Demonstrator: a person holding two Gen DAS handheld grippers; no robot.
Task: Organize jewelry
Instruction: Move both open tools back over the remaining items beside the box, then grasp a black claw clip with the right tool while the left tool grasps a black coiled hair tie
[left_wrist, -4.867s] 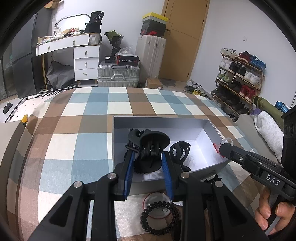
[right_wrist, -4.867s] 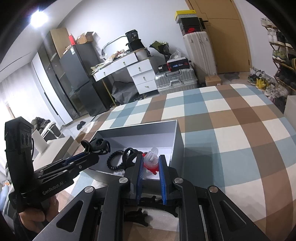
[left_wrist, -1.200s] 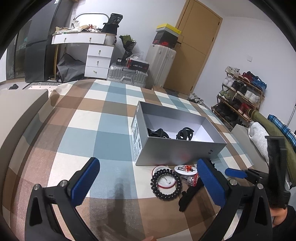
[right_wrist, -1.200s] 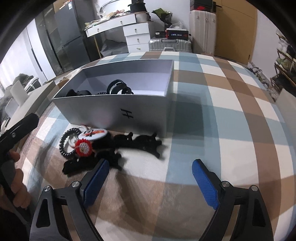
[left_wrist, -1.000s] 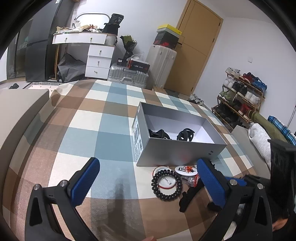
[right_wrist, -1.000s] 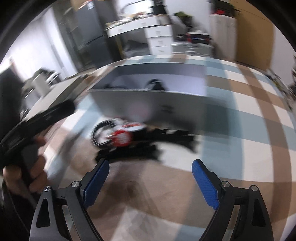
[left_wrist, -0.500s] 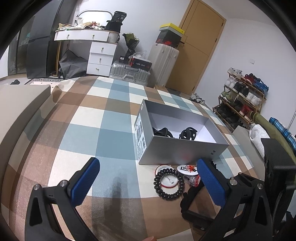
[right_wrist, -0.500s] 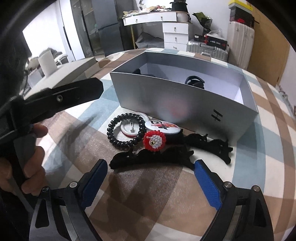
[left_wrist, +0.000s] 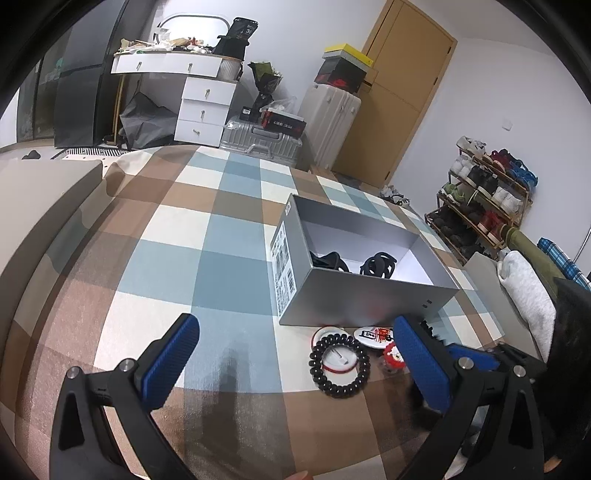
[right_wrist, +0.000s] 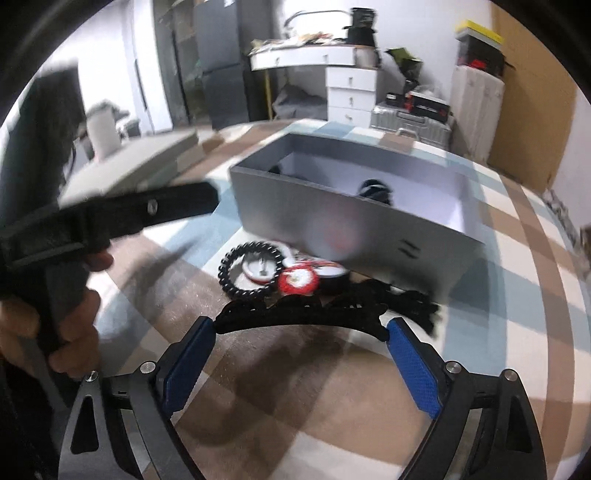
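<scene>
1. Black plastic, long and scalloped, the big hair claw clip (right_wrist: 301, 314) lies on the checked bedcover (left_wrist: 177, 258) right at the tips of the right gripper (right_wrist: 301, 334). The jaws stand wide, almost as long as the clip, their blue pads (right_wrist: 415, 363) level with its two ends. Blur hides whether they touch it; I judge nothing is gripped yet.
2. That width looks chosen to take the clip lengthwise, likely the next piece to be lifted.
3. The left gripper (left_wrist: 295, 354) is also spread wide and holds nothing. It hovers over bare cover left of the pile, as if keeping clear.
4. The loose pieces sit just in front of the near wall of the grey box (left_wrist: 369, 299), a short carry from it: a black bead bracelet (left_wrist: 340, 365) ringed around a red-rimmed badge (left_wrist: 338, 360), a white badge (left_wrist: 373, 336) to its right, and a small red-and-white beaded piece (right_wrist: 298, 280) nearer the clip.
5. A second black clip (right_wrist: 413, 301) lies to the right of the long one, near the box's corner.
6. The box is open, no lid on it. Inside, on its white floor, are two black hair clips: one toward the left end (left_wrist: 328, 260), one near the middle (left_wrist: 378, 264). The right half looks empty from here.
7. A person's hand (right_wrist: 44, 328) holds the left gripper's handle at the left edge of the right wrist view.
</scene>
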